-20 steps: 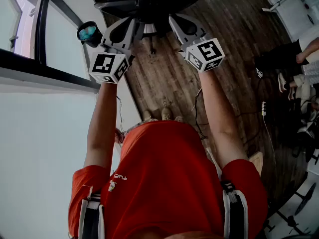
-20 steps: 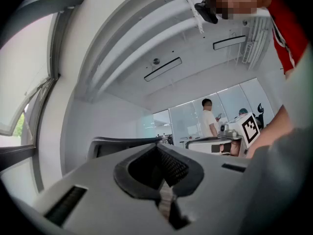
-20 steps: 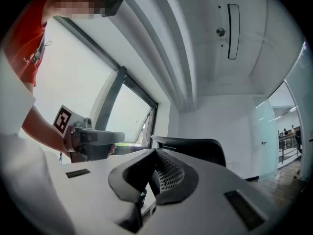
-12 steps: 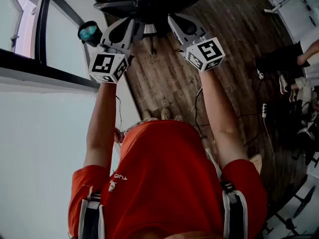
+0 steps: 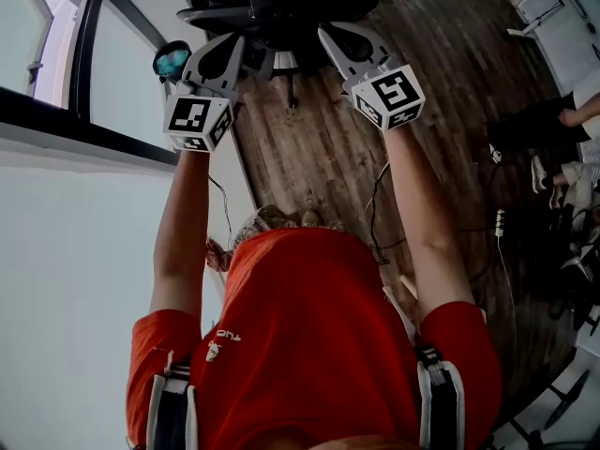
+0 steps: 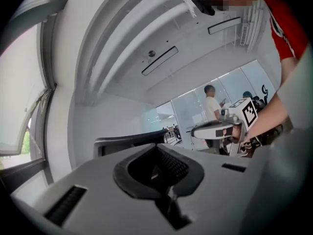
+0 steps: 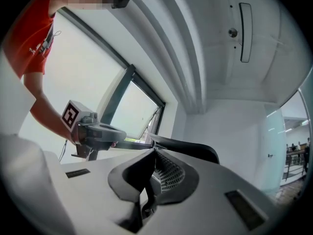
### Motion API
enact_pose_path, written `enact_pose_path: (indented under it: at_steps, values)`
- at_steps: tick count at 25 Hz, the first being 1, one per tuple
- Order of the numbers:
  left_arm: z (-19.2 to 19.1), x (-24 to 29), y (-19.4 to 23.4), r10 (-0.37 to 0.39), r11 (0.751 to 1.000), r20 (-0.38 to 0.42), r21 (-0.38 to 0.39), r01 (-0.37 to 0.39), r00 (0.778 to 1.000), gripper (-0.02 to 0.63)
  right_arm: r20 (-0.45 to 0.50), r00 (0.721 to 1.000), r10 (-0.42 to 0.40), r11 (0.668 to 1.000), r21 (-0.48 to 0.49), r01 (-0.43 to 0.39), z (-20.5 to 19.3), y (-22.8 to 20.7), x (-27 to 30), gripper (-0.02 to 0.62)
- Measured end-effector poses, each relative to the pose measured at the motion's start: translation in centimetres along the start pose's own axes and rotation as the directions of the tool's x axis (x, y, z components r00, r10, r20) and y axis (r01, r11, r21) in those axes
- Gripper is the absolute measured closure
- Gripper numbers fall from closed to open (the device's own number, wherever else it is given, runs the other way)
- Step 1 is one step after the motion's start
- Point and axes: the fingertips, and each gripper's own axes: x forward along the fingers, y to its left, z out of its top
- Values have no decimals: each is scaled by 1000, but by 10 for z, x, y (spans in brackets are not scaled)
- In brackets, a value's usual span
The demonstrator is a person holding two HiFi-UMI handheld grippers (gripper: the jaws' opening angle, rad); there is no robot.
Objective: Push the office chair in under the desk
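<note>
Here we hold both grippers out level in front of us, side by side, their tips against the dark back of the office chair [image 5: 272,3], which stands on the wooden floor [image 5: 319,148] at the top of the head view, close to the black window frame [image 5: 84,120]. The left gripper [image 5: 242,47] has its jaws pressed together, with nothing between them; its own view shows the closed tips just below the chair's upper edge. The right gripper [image 5: 328,37] is likewise closed and empty, with the curved top of the chair just beyond its tips. Each gripper carries a cube with square black-and-white markers that bear patterns, not letters. Our red shirt [image 5: 309,336] has a small white print [image 5: 223,336] near the left sleeve, too small and turned for us to read. Thin cables [image 5: 375,214] trail over the boards beside us.
</note>
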Motion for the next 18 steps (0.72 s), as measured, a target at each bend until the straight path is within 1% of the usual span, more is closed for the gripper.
enact_pose_path:
  at_steps: [2, 7, 8, 10, 13, 16, 18]
  values:
    - [-5, 3, 5, 17, 999, -37, 36, -15, 999, 595, -31, 1000, 4, 999, -38, -5, -6, -8, 1, 568]
    - [-18, 8, 26, 44, 991, -90, 127, -33, 995, 591, -128, 992, 12, 995, -101, -25, -28, -27, 3, 566]
    - [-21, 10, 32, 44, 989, -103, 146, -28, 994, 583, -150, 989, 10, 992, -121, -29, -31, -32, 5, 565]
    - [-29, 16, 47, 36, 983, -119, 182, -14, 992, 542, -190, 982, 6, 987, -159, -37, -39, -42, 11, 559]
    - [-40, 25, 70, 38, 972, -155, 233, -1, 987, 482, -251, 968, 8, 978, -201, -60, -53, -56, 21, 501]
    - [-54, 37, 94, 51, 964, -198, 267, 3, 979, 442, -318, 948, 3, 970, -229, -80, -69, -73, 31, 452]
    - [-65, 45, 109, 51, 953, -228, 304, 21, 972, 421, -360, 933, -3, 963, -251, -94, -82, -84, 39, 420]
